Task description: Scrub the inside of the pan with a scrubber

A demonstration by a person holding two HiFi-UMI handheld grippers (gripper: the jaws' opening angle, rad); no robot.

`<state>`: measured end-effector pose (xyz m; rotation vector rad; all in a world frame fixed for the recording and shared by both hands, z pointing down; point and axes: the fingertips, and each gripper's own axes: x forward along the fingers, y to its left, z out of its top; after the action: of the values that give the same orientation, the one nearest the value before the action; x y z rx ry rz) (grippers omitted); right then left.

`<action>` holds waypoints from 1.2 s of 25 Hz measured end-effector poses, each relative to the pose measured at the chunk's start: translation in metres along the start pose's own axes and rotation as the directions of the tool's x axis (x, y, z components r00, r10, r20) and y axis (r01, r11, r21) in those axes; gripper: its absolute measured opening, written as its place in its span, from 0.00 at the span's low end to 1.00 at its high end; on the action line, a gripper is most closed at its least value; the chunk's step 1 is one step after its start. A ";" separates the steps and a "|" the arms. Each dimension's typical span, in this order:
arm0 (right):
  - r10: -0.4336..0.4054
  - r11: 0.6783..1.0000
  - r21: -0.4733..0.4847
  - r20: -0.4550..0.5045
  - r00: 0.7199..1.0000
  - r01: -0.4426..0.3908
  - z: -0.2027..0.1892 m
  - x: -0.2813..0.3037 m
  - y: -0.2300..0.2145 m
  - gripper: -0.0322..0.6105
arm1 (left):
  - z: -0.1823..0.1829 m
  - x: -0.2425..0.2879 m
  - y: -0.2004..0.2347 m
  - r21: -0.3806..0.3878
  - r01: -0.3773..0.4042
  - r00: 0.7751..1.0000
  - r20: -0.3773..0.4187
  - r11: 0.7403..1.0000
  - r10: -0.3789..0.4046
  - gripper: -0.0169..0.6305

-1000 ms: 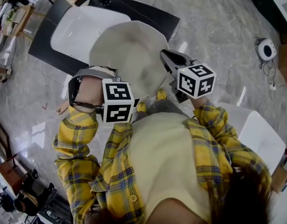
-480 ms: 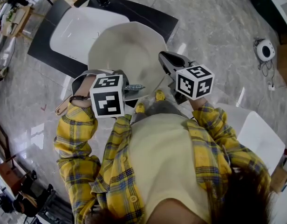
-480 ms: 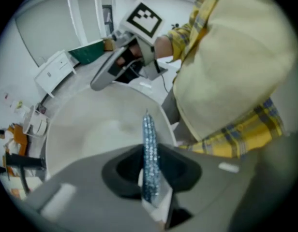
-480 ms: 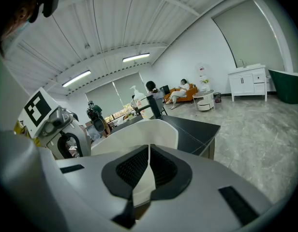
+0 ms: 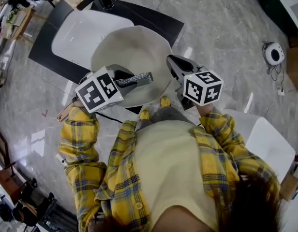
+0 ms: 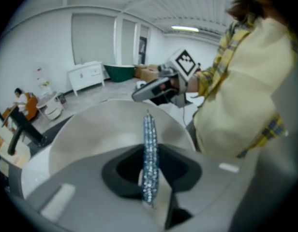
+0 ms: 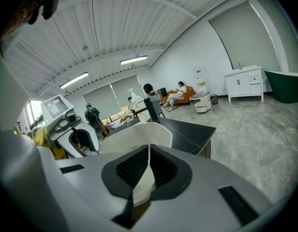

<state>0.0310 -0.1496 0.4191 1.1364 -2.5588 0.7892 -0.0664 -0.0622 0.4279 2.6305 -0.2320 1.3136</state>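
Note:
A wide pale beige pan (image 5: pixel 132 50) is held up in front of the person. My right gripper (image 5: pixel 170 59) is shut on its right rim; in the right gripper view the thin pale rim (image 7: pixel 148 170) runs between the jaws. My left gripper (image 5: pixel 126 80) is shut on a flat, glittery silver-blue scrubber (image 5: pixel 135 79), which reaches over the near part of the pan's inside. The left gripper view shows the scrubber (image 6: pixel 149 153) edge-on, with the pan (image 6: pixel 98 129) beyond it. Whether scrubber and pan touch is not clear.
Behind the pan, a white tub-shaped top (image 5: pixel 79 30) lies on a black slab (image 5: pixel 156 16). A white chair (image 5: pixel 270 139) stands at the right and a round white device (image 5: pixel 275 51) lies on the marble floor. People sit far across the room.
My left gripper has turned and risen, swinging the scrubber from beside the pan's near edge to over its inside. My right gripper and the pan have barely moved.

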 end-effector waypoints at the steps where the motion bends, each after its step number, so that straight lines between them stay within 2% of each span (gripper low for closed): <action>1: -0.002 1.000 0.002 0.003 1.000 0.002 0.001 0.000 0.000 0.08 | 0.001 0.000 0.010 -0.030 -0.044 0.999 0.021 0.999 0.045 0.16; 5: -0.002 1.000 -0.009 0.011 1.000 0.002 0.004 0.001 0.003 0.08 | 0.004 0.000 0.042 -0.124 -0.186 0.978 0.069 0.975 0.195 0.16; 9: -0.004 1.000 -0.013 0.010 1.000 0.004 0.005 0.002 0.004 0.08 | 0.011 -0.005 0.063 -0.183 -0.286 0.944 0.115 0.940 0.310 0.16; 15: -0.007 1.000 -0.014 0.003 1.000 0.007 0.002 0.002 0.002 0.08 | 0.007 -0.009 0.094 -0.282 -0.420 0.879 0.109 0.863 0.464 0.16; 19: -0.008 1.000 -0.012 -0.002 1.000 0.008 0.002 0.001 0.001 0.08 | 0.000 -0.006 0.109 -0.301 -0.490 0.847 0.058 0.818 0.529 0.16; 23: -0.010 1.000 -0.011 -0.007 1.000 0.010 0.000 0.000 -0.001 0.08 | -0.001 -0.005 0.121 -0.283 -0.564 0.800 0.047 0.776 0.599 0.16; 27: -0.010 1.000 -0.009 -0.008 1.000 0.010 0.000 0.000 -0.003 0.08 | 0.003 -0.006 0.130 -0.289 -0.620 0.744 0.081 0.729 0.664 0.16; 30: -0.013 1.000 -0.007 -0.007 1.000 0.013 0.000 -0.002 -0.004 0.08 | 0.008 -0.005 0.134 -0.312 -0.631 0.714 0.124 0.710 0.689 0.16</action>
<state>0.0352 -0.1513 0.4198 1.1444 -2.5439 0.7791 -0.0932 -0.1940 0.4326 2.5464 -1.4100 1.0111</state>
